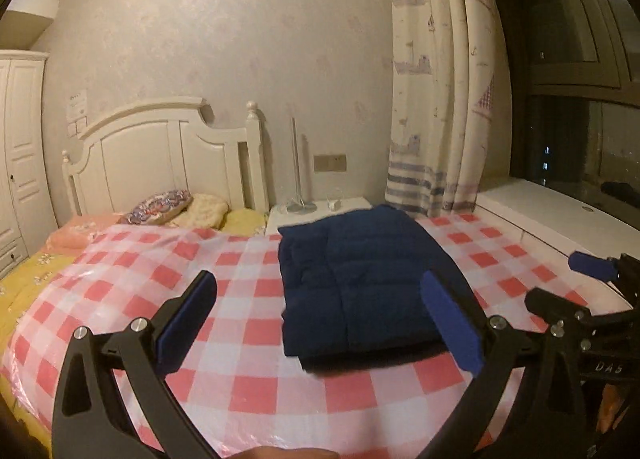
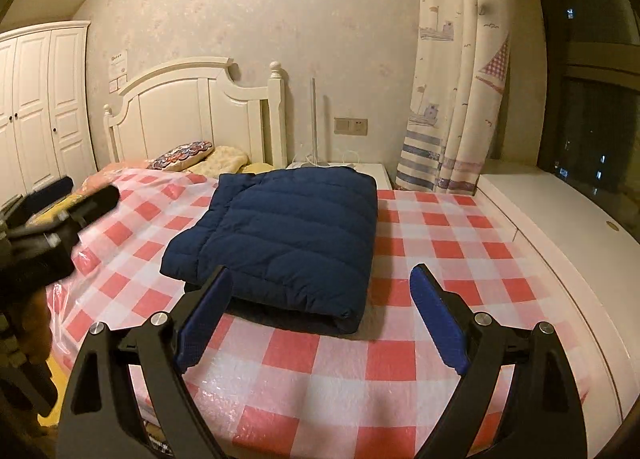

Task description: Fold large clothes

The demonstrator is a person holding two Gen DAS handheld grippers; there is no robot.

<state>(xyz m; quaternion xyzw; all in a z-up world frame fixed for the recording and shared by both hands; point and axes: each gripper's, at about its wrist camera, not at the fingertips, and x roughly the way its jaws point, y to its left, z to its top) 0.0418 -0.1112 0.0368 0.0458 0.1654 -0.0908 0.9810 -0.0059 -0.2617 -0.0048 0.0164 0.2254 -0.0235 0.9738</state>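
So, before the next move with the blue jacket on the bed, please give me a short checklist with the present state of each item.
1. Navy jacket folded into a compact rectangle: ok.
2. Jacket resting fully on the checkered sheet, not over the edge: ok.
3. Left gripper open, nothing between its pads: ok.
4. Right gripper open, nothing between its pads: ok.
5. Both grippers clear of the jacket: ok, as far as the two views show.
6. Layers underneath lying flat and even: cannot tell, only the top and the near folded edge show.
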